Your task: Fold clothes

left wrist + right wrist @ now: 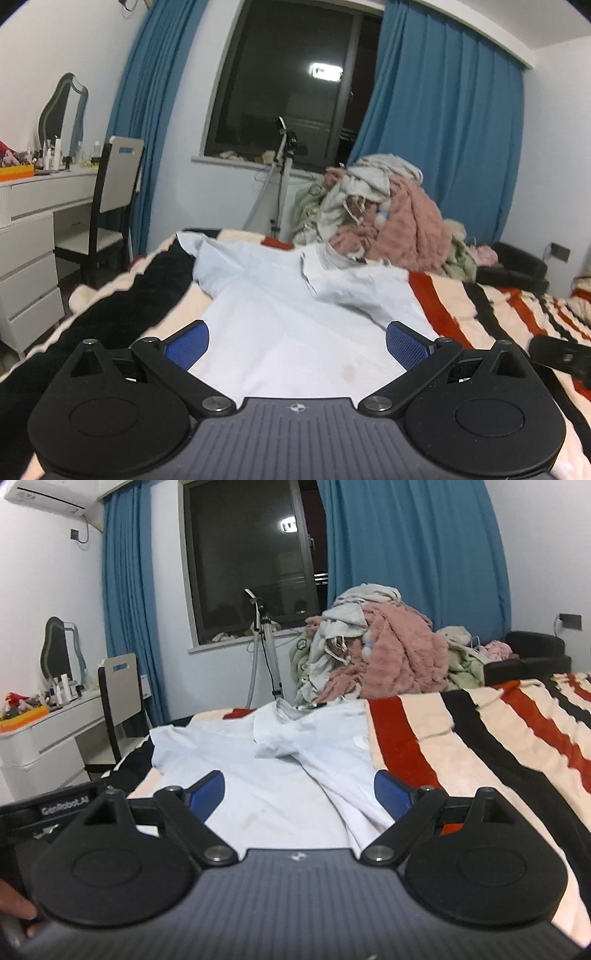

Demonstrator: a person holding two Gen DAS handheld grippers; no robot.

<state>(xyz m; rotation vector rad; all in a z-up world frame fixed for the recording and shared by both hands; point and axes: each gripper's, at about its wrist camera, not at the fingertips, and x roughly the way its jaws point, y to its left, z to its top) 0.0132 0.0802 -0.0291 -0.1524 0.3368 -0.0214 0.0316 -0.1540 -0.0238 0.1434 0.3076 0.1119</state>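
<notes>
White cotton fills the middle of my left wrist view: the shirt (295, 325) lies flat on the striped blanket (480, 306) of the bed, with its near hem running under my left tool (297, 345). That tool is spread wide, its two blue pads (188, 347) standing over either side of the shirt with nothing pinched between them. The shirt's right sleeve is folded in over the chest, and its left sleeve reaches out toward the black stripe of the blanket. Beyond the shirt's collar sits a heap of clothes (384, 210), pink fleece and pale green among it, in front of the blue curtains (443, 122) and the dark window (288, 81). Left of the shirt, off the bed, stand a chair (110, 206) and a white dressing bench (33, 229) with a mirror. Right of the shirt, the edge of my other tool shows black on the blanket.

From my right wrist view, the shirt (280, 775) lies on the same blanket (498, 738), collar away from me, toward the heap of clothes (384, 653). My right tool (299, 794) is spread wide too and holds nothing; its pads (393, 794) bracket the shirt's lower right part, where a long fold runs down the cloth. Left of the shirt I see the body of my left tool and a bit of my hand (16, 904) at the frame's edge.
</notes>
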